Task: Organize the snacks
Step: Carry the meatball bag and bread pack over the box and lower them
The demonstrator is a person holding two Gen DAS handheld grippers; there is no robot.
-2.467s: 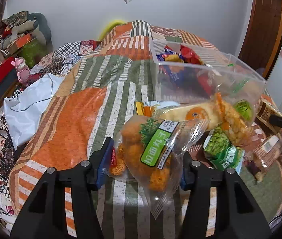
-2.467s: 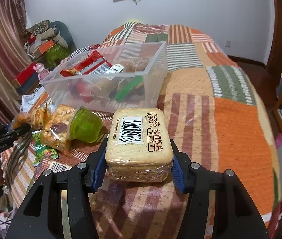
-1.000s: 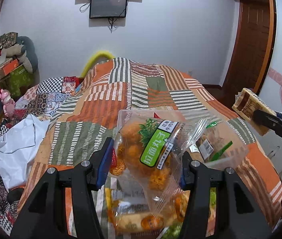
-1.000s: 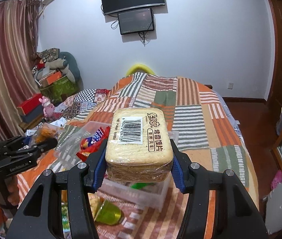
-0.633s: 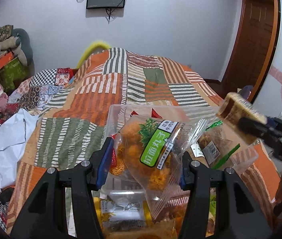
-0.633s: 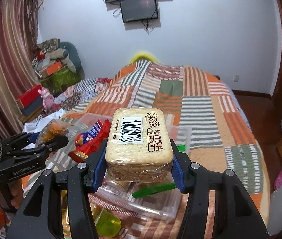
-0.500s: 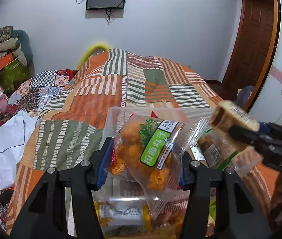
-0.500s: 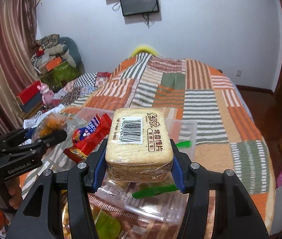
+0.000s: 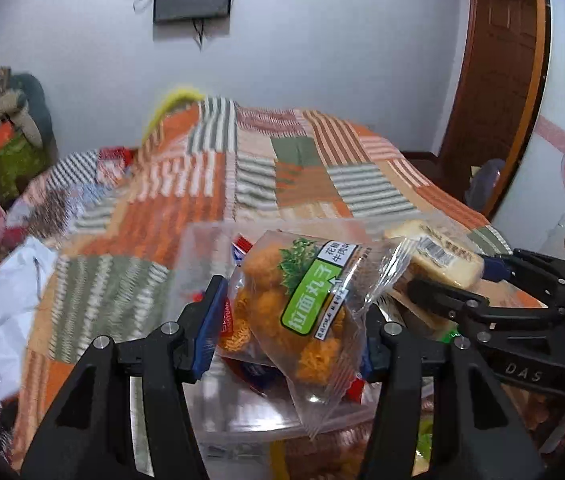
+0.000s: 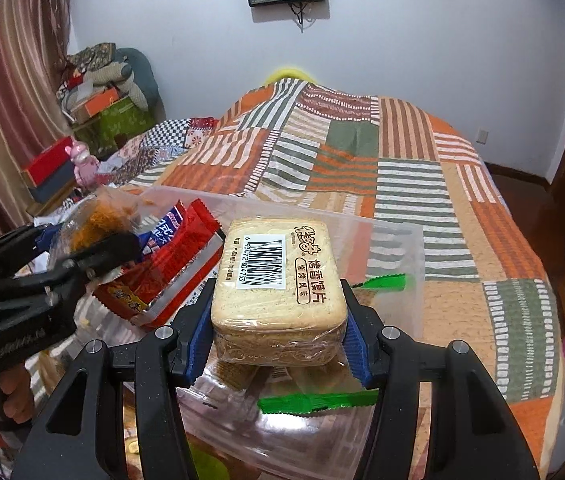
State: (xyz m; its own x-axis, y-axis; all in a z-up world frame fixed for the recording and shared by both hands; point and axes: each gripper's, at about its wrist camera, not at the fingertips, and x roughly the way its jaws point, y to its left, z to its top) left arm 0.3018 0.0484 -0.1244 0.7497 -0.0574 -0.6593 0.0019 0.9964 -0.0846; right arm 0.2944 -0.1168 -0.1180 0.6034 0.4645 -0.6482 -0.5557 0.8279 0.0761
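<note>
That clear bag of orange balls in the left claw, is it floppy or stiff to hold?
Likely floppy: the bag of orange balls sags below the left gripper, its crinkled film sticking out loose. Probably light, too. The crunchy-looking balls might crush under a hard squeeze.

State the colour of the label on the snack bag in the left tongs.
Bright green label with white lettering; left wrist view shows it best.

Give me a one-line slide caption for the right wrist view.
Right gripper holds a wrapped toast pack over the clear bin as the left gripper brings a bag of orange snack balls.
</note>
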